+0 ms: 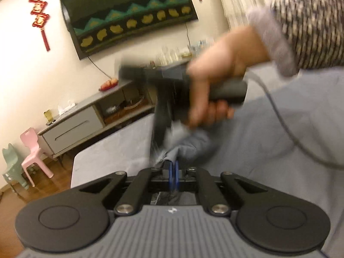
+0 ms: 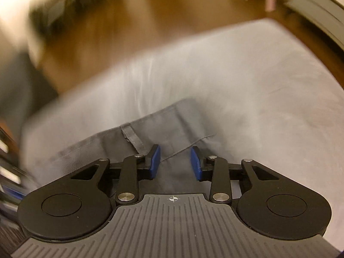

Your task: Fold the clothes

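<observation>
Left gripper [image 1: 173,168] pinched tight on a bunched fold of the grey garment [image 2: 172,129], blue pads pressed together with cloth between them. Right gripper [image 2: 175,163] parted to a middling gap, hovering just over the same garment near a belt loop [image 2: 131,138] and a seam, nothing between the pads. Garment spread over a pale grey bed sheet [image 2: 258,75], one corner lying flat towards the far edge; the rest hidden under the gripper bodies. Right hand [image 1: 217,81] blurred in the left view, plainly in fast motion.

Judged from this: a second hold being sought. Best to slow down, settle the open pads over a firm edge such as the waistband rather than loose cloth, and close fully before any lift. Best also to keep the left pinch steady and level, so the cloth stays taut and no stray crease forms.
</observation>
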The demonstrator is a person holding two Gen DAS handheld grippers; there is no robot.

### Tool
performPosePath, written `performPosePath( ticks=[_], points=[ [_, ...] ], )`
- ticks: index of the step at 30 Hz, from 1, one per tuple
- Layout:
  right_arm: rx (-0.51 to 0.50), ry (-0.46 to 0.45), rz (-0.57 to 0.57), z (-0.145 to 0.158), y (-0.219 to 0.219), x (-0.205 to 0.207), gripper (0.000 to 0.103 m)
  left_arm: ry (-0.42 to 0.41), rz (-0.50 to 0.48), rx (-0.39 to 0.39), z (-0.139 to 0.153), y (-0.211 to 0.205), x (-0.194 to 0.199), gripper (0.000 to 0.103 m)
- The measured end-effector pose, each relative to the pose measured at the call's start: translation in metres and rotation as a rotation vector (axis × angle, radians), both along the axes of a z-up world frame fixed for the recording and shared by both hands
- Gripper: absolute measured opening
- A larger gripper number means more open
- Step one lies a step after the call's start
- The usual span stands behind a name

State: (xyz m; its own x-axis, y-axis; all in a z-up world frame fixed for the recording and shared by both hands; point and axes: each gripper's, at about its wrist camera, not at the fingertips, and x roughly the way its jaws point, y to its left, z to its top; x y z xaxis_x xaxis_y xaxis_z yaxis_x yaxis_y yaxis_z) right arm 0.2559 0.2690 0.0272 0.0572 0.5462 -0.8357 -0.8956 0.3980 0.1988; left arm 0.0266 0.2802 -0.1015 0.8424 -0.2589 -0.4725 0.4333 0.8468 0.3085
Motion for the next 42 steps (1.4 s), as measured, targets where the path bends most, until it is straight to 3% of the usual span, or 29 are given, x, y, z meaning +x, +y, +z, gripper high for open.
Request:
performPosePath(
  ticks=[6,7,9,14,19,25,27,29,31,37,38,42],
  points=[
    [-0.125,-0.161,0.083,0.007,0.01,-0.008,0.03,0.012,0.071,-0.062,-0.005,0.009,0.009,0.003],
    [-0.146,-0.188,0.096,0.008,0.012,-0.009,0.032,0.018,0.092,-0.071,-0.005,0.011,0.01,0.004],
    [-0.167,-0.237,0.102,0.013,0.01,-0.01,0.047,0.024,0.129,-0.085,-0.005,0.014,0.013,0.005],
    [0.088,-0.278,-0.175,0.058,-0.073,0.006,0.05,0.04,0.204,-0.113,-0.003,0.015,0.016,0.01],
    [0.303,-0.253,-0.182,0.052,-0.13,-0.036,0.05,0.107,0.332,-0.182,-0.003,0.027,0.033,0.013],
    [0.2,-0.358,-0.126,0.005,-0.074,-0.059,0.046,0.151,0.421,-0.121,-0.006,0.021,0.04,0.015],
    [0.156,-0.347,-0.147,0.0,-0.052,-0.069,0.045,0.149,0.432,-0.106,-0.006,0.02,0.039,0.015],
    [0.068,-0.312,-0.177,-0.008,-0.037,-0.083,0.037,0.15,0.436,-0.097,-0.006,0.023,0.039,0.015],
    [-0.028,-0.26,-0.2,-0.026,-0.022,-0.07,0.034,0.155,0.435,-0.09,-0.006,0.028,0.04,0.017],
    [0.003,-0.231,-0.214,-0.021,-0.036,-0.067,0.035,0.102,0.422,-0.097,0.01,0.039,0.034,0.022],
    [0.028,-0.234,-0.228,-0.016,-0.046,-0.069,0.037,0.086,0.41,-0.104,0.015,0.039,0.03,0.023],
    [0.302,-0.261,-0.426,0.039,-0.139,-0.092,0.047,0.034,0.359,-0.114,0.03,0.035,0.018,0.03]
  ],
)
